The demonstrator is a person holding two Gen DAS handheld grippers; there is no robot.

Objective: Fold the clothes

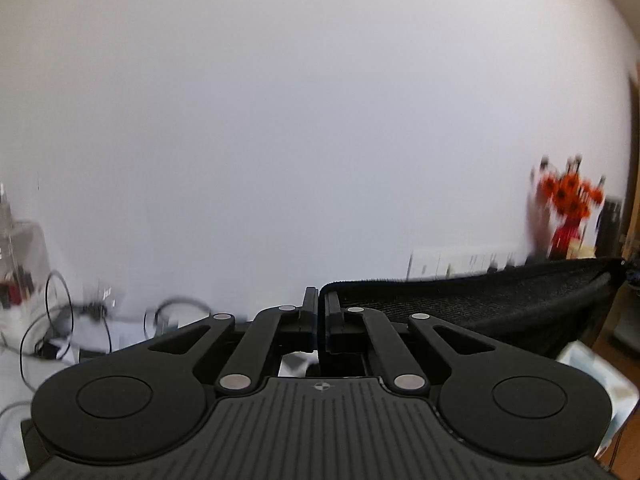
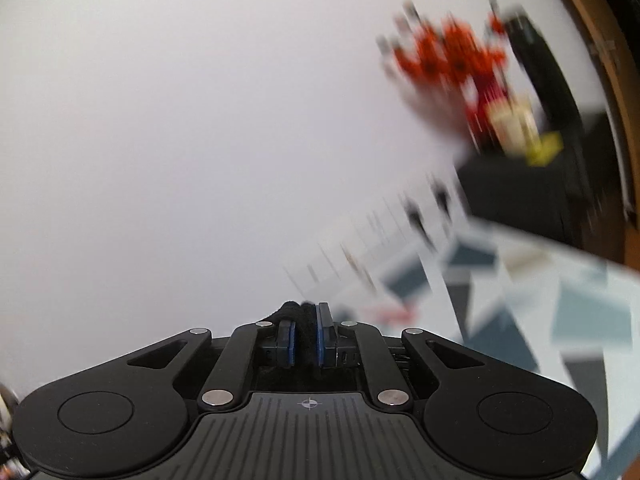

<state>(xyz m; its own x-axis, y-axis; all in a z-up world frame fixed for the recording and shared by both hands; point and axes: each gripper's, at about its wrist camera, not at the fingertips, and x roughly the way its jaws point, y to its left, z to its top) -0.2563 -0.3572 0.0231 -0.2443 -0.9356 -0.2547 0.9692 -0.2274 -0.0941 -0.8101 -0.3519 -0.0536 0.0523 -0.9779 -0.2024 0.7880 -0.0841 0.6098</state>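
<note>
Both grippers' fingers [image 1: 310, 316] [image 2: 322, 334] pinch the black garment [image 1: 500, 300], stretched rightward from the left pair.

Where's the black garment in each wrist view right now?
Left wrist: black garment stretches from the shut left claw to the right edge.
Right wrist: only a bunched bit, pinched in the right claw.
Shared landmark: red flowers at right.

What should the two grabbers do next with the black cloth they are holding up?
Probably pull gently apart to stretch it flat. The left gripper and right gripper are each shut on an edge of the black garment, which hangs between them in front of the white wall, so it likely needs straightening before folding.
</note>
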